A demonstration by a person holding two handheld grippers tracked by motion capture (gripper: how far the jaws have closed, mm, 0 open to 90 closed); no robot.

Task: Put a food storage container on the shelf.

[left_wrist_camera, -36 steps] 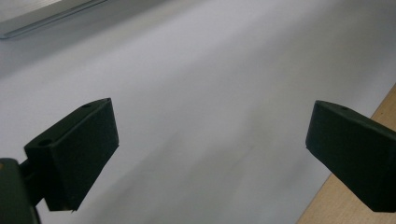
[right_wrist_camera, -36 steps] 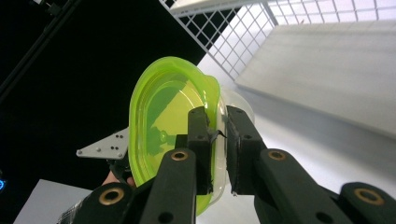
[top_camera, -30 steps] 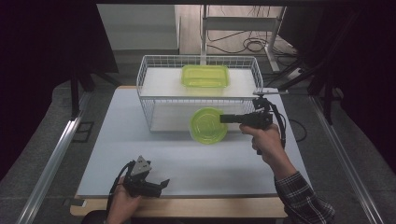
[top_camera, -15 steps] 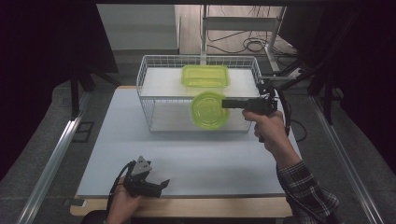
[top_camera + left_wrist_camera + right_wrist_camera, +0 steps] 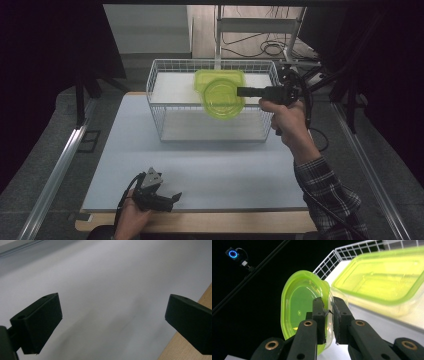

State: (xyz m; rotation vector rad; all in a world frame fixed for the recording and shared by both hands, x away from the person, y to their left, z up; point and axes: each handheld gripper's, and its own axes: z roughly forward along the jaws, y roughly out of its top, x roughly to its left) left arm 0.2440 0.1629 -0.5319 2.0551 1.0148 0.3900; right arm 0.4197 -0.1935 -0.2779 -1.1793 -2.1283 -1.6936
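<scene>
We carried the round container [image 5: 222, 98], pinched in our right gripper [image 5: 240, 91], over the wire basket [image 5: 155, 107]; lowering it inside came next, while our left gripper [image 5: 175, 196] rested open.

R gripper [image 5: 246, 91] raised, jaws clamped – L gripper [image 5: 172, 198] low, jaws wide

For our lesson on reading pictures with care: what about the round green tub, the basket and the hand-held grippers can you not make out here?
- Round tub, high view: whether it has any contents; too small, see-through.
- Rectangular tub, high view: its near part, hidden by the round tub.
- Wire basket, right gripper view: mostly cut off by the top edge.
- Left hand-held gripper, left gripper view: its body, cut off by the bottom edge.
</scene>
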